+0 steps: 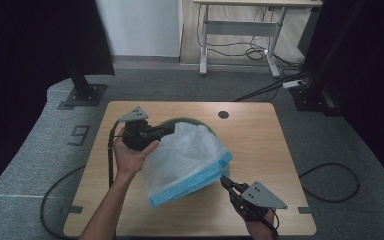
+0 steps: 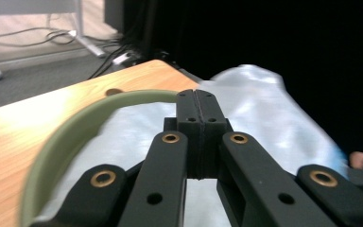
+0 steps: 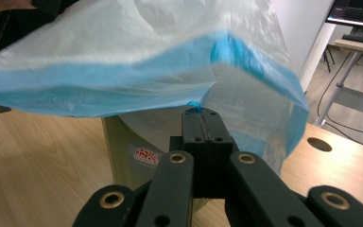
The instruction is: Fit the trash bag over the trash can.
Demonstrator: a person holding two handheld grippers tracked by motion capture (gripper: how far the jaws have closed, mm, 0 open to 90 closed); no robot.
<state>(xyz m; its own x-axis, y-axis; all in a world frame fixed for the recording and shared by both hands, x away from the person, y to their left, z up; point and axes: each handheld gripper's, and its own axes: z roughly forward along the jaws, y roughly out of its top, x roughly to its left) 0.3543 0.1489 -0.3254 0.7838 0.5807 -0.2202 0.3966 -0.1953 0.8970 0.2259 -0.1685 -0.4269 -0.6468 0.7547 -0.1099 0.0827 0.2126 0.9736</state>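
A translucent white plastic bag (image 1: 190,160) with a blue band along its edge lies draped over a round green bin (image 1: 192,120) on the wooden table (image 1: 260,140). My left gripper (image 1: 171,129) is at the bin's far-left rim, jaws pressed together on the bag's upper edge. In the left gripper view its jaws (image 2: 199,94) meet where the green rim (image 2: 75,127) and the bag (image 2: 264,109) join. My right gripper (image 1: 225,181) is at the front right, shut on the blue edge. In the right gripper view its tips (image 3: 202,111) pinch the bag (image 3: 123,61) in front of the bin's wall (image 3: 123,151).
A round cable hole (image 1: 223,114) sits near the table's far edge. Black stands (image 1: 82,87) rise at both far corners on the grey carpet. A white desk frame (image 1: 240,30) with loose cables is farther back. A cable loop (image 1: 330,182) lies on the floor at the right.
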